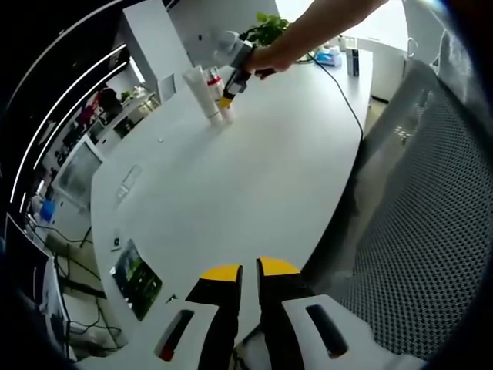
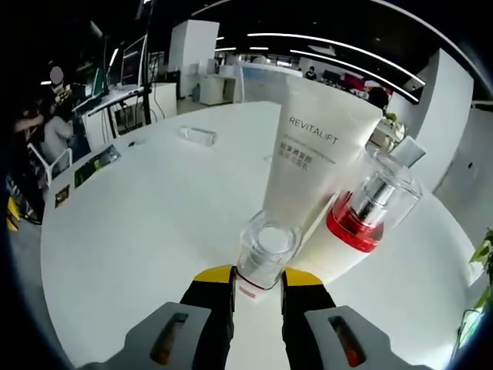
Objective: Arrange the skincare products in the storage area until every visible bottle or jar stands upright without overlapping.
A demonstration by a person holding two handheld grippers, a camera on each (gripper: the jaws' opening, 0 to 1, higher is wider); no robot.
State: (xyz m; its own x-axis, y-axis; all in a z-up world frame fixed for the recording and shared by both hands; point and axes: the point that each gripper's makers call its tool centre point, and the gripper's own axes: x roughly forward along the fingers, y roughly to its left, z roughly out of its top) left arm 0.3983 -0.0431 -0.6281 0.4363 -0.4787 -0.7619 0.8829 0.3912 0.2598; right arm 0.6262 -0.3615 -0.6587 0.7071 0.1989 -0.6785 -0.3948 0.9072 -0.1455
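In the left gripper view our left tongs (image 1: 248,271) hover over the near edge of the long white desk (image 1: 254,185), jaws almost pressed together on nothing; far across it our right tongs (image 1: 229,98) meet the cluster of bottles. In the right gripper view those tongs (image 2: 256,277) pinch a small clear-capped bottle (image 2: 266,250), just before the upright white Revitalift tube (image 2: 314,150) and the red-collared pump bottle (image 2: 368,212).

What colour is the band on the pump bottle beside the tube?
Red, around the pump bottle below its clear cap, beside the white tube; clearest in the right gripper view.
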